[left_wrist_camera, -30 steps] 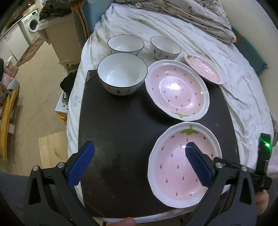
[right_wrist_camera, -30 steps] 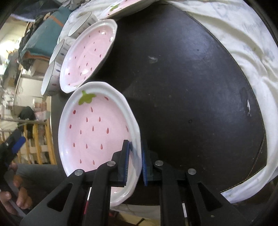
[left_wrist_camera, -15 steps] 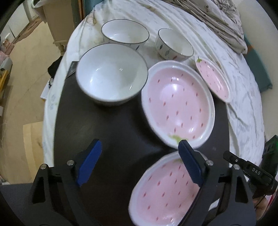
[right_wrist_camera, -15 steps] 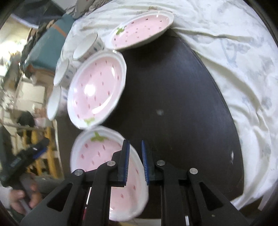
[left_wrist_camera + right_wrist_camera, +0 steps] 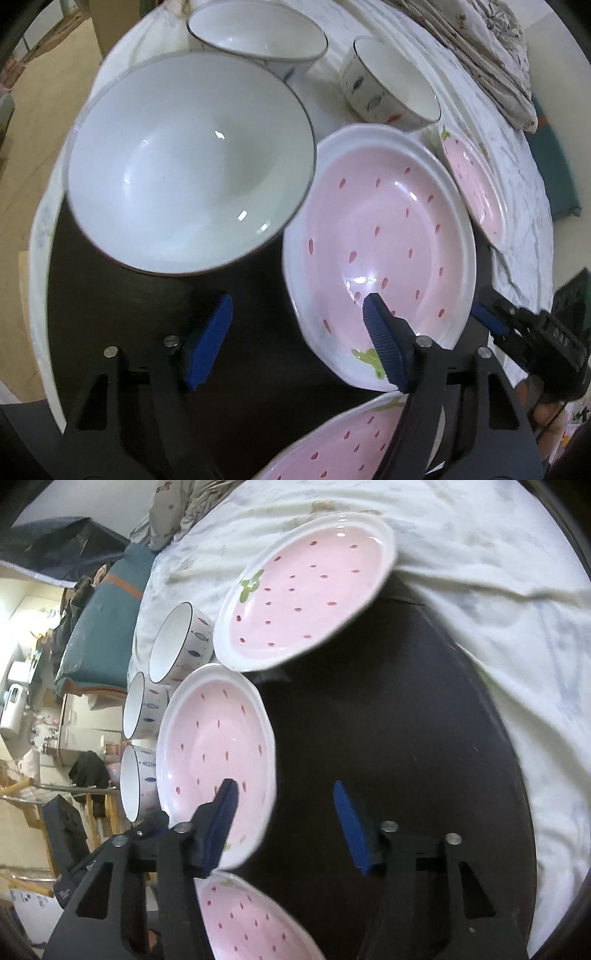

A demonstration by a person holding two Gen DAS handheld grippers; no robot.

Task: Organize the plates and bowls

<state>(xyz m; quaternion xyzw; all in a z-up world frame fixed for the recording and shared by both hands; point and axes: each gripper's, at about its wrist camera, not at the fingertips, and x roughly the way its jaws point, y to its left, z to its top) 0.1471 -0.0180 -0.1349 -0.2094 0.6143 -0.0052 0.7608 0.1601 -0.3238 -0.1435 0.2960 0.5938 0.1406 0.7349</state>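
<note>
Three pink strawberry plates and three white bowls sit on a bed. The middle plate lies on a dark mat. My left gripper is open, its right finger over this plate's near rim. A near plate lies below. My right gripper is open and empty, its left finger over the middle plate's edge. A small plate lies at the mat's far edge. A large bowl stands left of the middle plate.
Two more bowls stand behind on the white sheet. A folded quilt lies at the back. The bed edge drops to the floor on the left.
My right gripper has let go of the near plate and opened. Both grippers have moved forward toward the middle plate. The near plate now lies on the mat below them.
</note>
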